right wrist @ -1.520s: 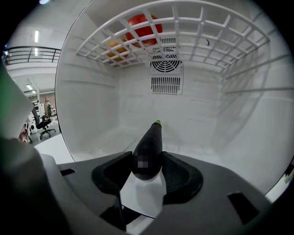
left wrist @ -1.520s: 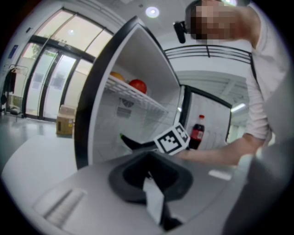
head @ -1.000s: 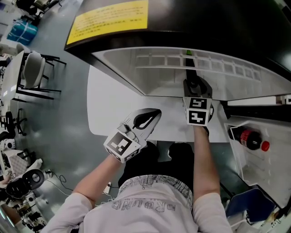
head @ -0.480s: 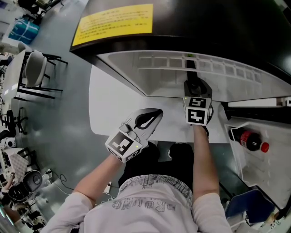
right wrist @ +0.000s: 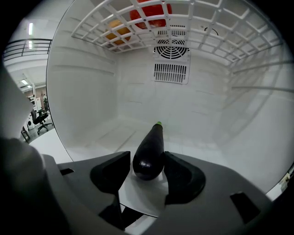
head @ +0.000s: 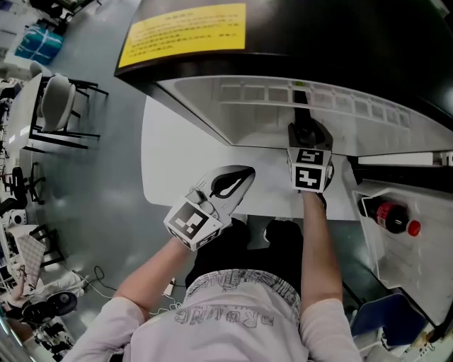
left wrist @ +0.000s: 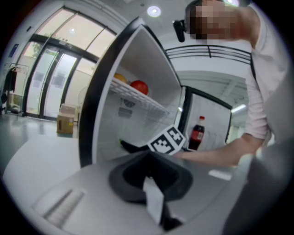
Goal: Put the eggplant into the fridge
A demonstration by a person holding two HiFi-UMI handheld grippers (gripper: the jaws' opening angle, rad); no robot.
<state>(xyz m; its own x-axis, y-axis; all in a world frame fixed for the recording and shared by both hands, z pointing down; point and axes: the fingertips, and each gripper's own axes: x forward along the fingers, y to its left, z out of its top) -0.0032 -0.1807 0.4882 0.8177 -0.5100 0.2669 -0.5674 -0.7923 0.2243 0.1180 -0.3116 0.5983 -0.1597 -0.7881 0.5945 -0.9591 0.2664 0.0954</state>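
Looking into the fridge point(right wrist: 92, 92), I see the eggplant point(right wrist: 149, 153) lying on its floor, beneath a wire shelf point(right wrist: 193, 32) holding a red fruit point(right wrist: 149, 13) and an orange fruit point(right wrist: 117, 30). Its long axis points at the back wall, green stem farthest in and blunt end between the parted jaws of my right hand-held gripper point(right wrist: 147, 163), which have just been opening. My left hand-held gripper point(left wrist: 149, 176) has its jaws together, empty.

White fridge floor point(right wrist: 193, 117), eggplant point(right wrist: 149, 153) seemingly resting
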